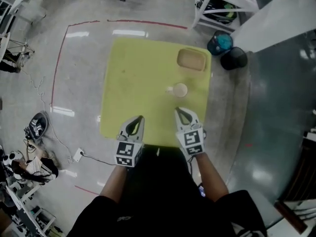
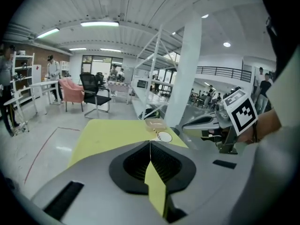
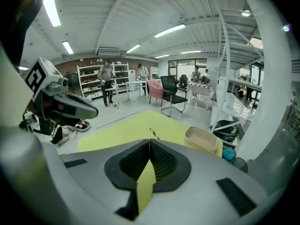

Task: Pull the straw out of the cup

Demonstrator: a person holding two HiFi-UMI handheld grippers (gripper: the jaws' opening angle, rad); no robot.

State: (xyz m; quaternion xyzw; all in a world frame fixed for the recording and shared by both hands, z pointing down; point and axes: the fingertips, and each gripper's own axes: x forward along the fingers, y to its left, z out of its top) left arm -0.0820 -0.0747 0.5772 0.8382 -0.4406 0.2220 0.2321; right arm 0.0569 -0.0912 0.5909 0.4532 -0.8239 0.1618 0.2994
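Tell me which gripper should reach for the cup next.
Right, probably. The right gripper points almost straight at the cup from just short of it; the left gripper is farther off to the side. Both are shut, so it must open first.

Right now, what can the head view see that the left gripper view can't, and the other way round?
Only the head view shows the person's arms and a blue round thing on the floor. Only the left gripper view shows a black office chair, a pink armchair, ceiling lights and people standing far off. Both show the yellow-green table, the cup, the tan tray and the right hand-held gripper.
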